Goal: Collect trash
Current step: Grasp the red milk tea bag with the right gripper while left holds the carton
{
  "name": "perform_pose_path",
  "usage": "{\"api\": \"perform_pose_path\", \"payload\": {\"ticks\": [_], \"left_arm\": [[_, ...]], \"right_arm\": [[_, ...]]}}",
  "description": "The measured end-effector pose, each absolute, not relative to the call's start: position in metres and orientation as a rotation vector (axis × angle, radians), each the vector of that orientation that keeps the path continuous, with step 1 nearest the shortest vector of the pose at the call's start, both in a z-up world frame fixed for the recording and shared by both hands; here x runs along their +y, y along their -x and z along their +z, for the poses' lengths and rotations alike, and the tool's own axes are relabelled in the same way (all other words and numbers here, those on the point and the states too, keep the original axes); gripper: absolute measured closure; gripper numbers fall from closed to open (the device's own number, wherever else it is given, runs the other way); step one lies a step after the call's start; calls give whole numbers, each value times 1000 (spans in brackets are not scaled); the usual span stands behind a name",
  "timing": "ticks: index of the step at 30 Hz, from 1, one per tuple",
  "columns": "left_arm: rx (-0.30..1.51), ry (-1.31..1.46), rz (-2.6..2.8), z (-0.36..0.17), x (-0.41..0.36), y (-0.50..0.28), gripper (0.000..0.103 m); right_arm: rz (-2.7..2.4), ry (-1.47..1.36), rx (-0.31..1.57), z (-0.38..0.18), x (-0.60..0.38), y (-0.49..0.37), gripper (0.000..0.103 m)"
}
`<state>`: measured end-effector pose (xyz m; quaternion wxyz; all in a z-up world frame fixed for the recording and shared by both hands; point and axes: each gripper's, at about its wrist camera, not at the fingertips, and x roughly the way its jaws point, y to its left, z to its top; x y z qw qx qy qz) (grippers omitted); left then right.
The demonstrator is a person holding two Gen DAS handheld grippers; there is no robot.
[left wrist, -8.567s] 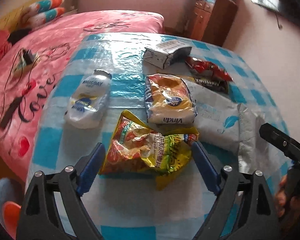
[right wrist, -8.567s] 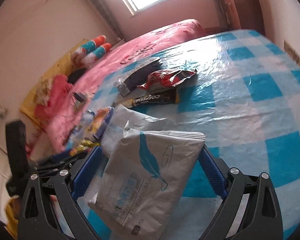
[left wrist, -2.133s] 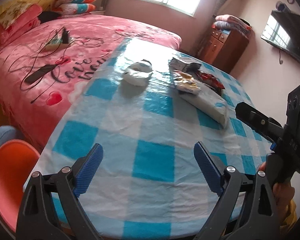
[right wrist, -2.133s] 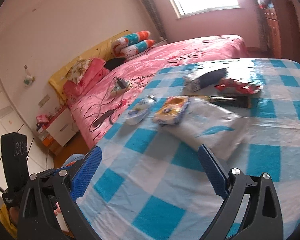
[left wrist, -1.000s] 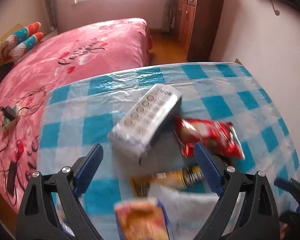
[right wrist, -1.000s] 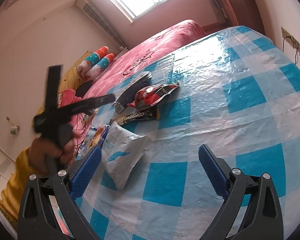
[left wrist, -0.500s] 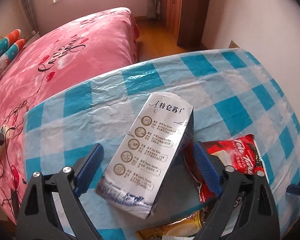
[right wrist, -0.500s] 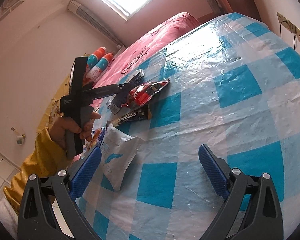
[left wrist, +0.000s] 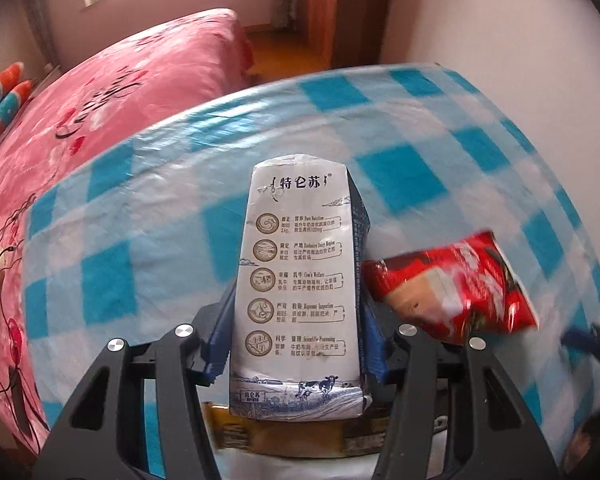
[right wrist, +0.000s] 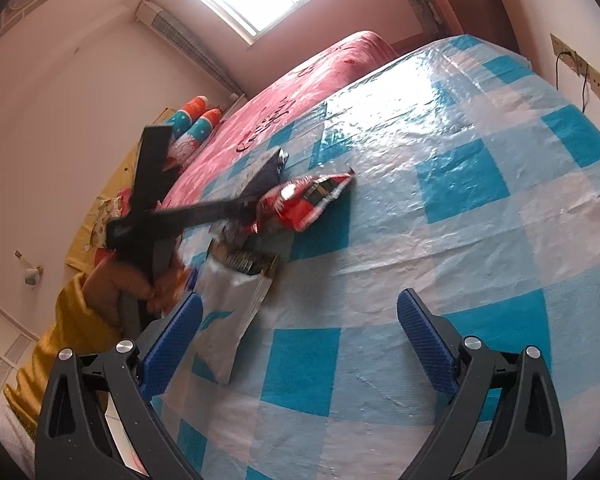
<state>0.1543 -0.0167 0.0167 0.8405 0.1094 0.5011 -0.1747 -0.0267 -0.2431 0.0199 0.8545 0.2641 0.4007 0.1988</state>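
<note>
Left wrist view: your left claw [left wrist: 296, 340] is clamping the milk carton [left wrist: 298, 292], blue pads pressing both long sides near its bottom end. The carton is lying lengthwise on the checkered surface [left wrist: 412, 140], with the red snack bag [left wrist: 456, 284] just beside it on the right and a gold wrapper [left wrist: 236, 428] poking out under its near end. So you're on the pick-up step, I'd say.

Right wrist view: your right claw [right wrist: 298, 334] is sitting spread apart and empty, hovering over bare blue check. The grey mailer bag [right wrist: 228, 320] is lying by its left pad.

Next you're probably wanting a straight lift, since that carton looks crushable and the wrappers around it could drag along.
</note>
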Motion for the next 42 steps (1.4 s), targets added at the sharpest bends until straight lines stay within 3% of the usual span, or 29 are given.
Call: {"api": "perform_pose_path", "payload": {"ticks": [8,25,42], "left_arm": [[1069,-243,-491,19,-58,-86,48],[1077,47,-618,17,-66,4,48],[1006,208,-509,27,-25,38,48]], "right_arm": [[334,-505,836,21,-249,28,7],[270,-410,845,23,-255,23,7],[187,-182,883,19,-231,28,7]]}}
